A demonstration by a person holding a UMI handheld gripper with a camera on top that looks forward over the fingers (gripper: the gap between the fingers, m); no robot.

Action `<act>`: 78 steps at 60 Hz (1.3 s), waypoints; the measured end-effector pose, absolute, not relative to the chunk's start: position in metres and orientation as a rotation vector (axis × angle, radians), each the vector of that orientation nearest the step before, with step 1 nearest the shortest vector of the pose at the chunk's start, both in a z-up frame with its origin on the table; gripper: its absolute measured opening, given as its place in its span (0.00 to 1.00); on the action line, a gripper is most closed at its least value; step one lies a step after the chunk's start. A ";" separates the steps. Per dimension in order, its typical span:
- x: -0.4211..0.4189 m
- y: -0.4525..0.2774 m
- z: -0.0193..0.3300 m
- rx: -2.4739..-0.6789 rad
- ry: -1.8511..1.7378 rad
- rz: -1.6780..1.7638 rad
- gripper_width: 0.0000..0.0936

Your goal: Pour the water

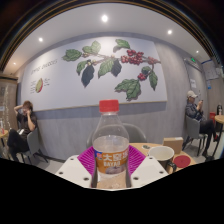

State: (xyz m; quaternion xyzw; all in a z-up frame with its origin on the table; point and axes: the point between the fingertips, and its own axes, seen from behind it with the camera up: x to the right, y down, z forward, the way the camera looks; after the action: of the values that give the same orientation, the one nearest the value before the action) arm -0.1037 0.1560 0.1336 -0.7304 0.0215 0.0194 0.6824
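Observation:
A clear plastic water bottle (110, 140) with a red cap and an orange label stands upright between my two fingers. My gripper (111, 166) is shut on the bottle: both magenta pads (88, 163) press against the label at its sides. The bottle is held raised, well above the table. A white bowl or cup (161, 154) shows just beyond the right finger, with a red-rimmed cup (181, 161) beside it.
A table edge (146, 148) shows behind the bottle. A wall with a large leaf-and-berry mural (110, 68) stands ahead. One person (22, 128) sits at the left and another (193, 110) at the right, among chairs and tables.

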 end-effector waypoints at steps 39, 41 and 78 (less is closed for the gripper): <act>-0.078 0.203 0.134 -1.340 1.033 1.238 0.35; -0.085 0.194 0.147 -1.284 1.088 1.319 0.37; -0.071 0.197 0.199 -1.151 1.104 1.439 0.42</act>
State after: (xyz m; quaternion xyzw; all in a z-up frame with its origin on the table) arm -0.0710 0.1972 0.1987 -0.4710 0.4519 0.5889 0.4766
